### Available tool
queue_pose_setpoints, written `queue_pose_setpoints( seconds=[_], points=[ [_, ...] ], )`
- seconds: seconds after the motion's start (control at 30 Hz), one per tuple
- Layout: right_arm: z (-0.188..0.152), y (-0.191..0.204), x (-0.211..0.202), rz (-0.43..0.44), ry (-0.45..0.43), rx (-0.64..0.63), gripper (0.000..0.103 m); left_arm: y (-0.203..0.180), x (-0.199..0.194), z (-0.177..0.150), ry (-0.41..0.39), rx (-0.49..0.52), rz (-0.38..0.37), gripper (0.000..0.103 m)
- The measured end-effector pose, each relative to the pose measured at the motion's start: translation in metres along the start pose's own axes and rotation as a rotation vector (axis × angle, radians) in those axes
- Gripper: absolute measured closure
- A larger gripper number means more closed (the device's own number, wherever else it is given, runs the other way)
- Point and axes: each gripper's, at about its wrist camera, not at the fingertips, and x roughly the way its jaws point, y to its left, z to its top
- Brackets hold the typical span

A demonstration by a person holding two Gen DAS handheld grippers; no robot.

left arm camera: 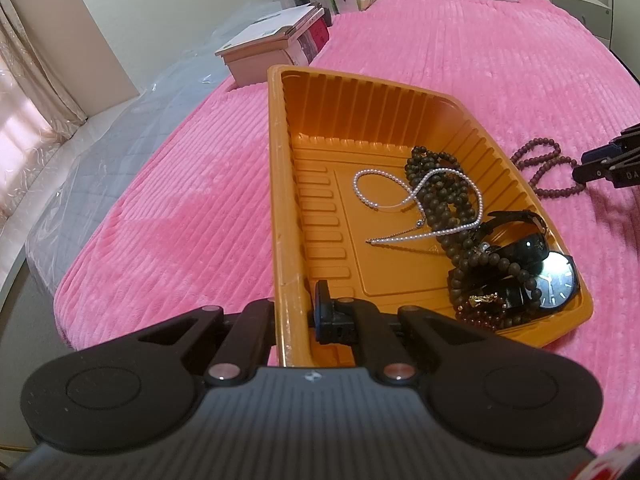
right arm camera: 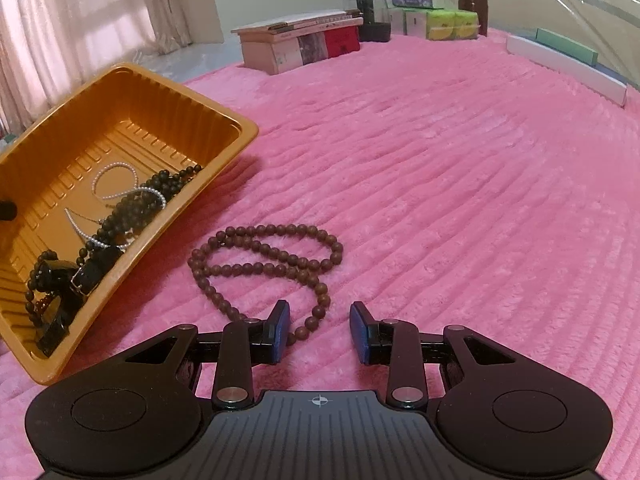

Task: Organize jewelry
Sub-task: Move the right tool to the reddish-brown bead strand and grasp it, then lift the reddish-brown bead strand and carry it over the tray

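Brown bead necklace (right arm camera: 266,258) partly hidden behind spread right gripper (right arm camera: 319,330) jaws, left gripper (left arm camera: 294,314) jaws clamping orange tray (left arm camera: 280,160) wall

Pink blanket (right arm camera: 460,184), wooden box (right arm camera: 276,46), tissue packs (right arm camera: 440,20), perhaps a kettle (right arm camera: 366,10).

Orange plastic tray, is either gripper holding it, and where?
Left gripper grips the orange plastic tray by its near rim. Right gripper holds nothing.

Glossy ribbed plastic tray (left arm camera: 280,184), matt wooden-looking beads (right arm camera: 276,256), plush ribbed pink cloth bedspread (right arm camera: 460,184).
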Motion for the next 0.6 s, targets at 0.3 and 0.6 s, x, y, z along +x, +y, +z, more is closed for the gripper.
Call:
queue_pose_setpoints(
  seconds=[0.3, 0.6],
  points=[
    [0.002, 0.007, 0.009, -0.019, -0.01, -0.032, 0.07, 0.0, 0.0, 0.0, 0.001, 0.0, 0.001, 0.1],
    [0.002, 0.004, -0.004, -0.027, -0.005, -0.058, 0.097, 0.001, 0.0, 0.0, 0.001, 0.001, 0.0, 0.1]
  ],
)
